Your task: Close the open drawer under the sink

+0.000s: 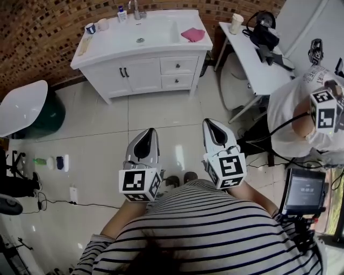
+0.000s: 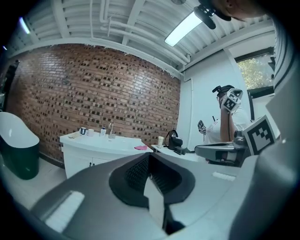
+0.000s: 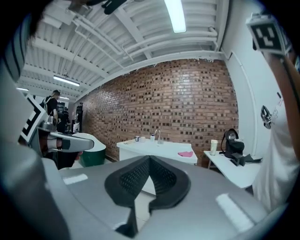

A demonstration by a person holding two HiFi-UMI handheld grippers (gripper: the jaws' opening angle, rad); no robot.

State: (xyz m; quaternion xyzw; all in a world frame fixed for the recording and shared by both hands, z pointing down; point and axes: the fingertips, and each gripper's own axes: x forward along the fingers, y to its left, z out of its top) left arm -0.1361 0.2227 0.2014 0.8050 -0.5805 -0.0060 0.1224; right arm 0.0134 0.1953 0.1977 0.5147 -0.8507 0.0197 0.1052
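Note:
The white vanity (image 1: 142,70) with its sink (image 1: 141,33) stands against the brick wall at the top of the head view. Two small drawers, an upper one (image 1: 179,65) and a lower one (image 1: 177,81), sit at its right, beside double doors. From this height both drawer fronts look about flush. My left gripper (image 1: 148,131) and right gripper (image 1: 210,122) are held close to my body over the tiled floor, far from the vanity. Both are shut and hold nothing. The vanity also shows small in the left gripper view (image 2: 93,150) and the right gripper view (image 3: 154,147).
A pink cloth (image 1: 193,35), cups (image 1: 90,28) and a faucet (image 1: 135,9) are on the vanity top. A white desk (image 1: 258,59) stands at the right, with another person (image 1: 301,118) and a screen on a stand (image 1: 302,191). A white tub (image 1: 21,107) and small floor items (image 1: 54,162) lie left.

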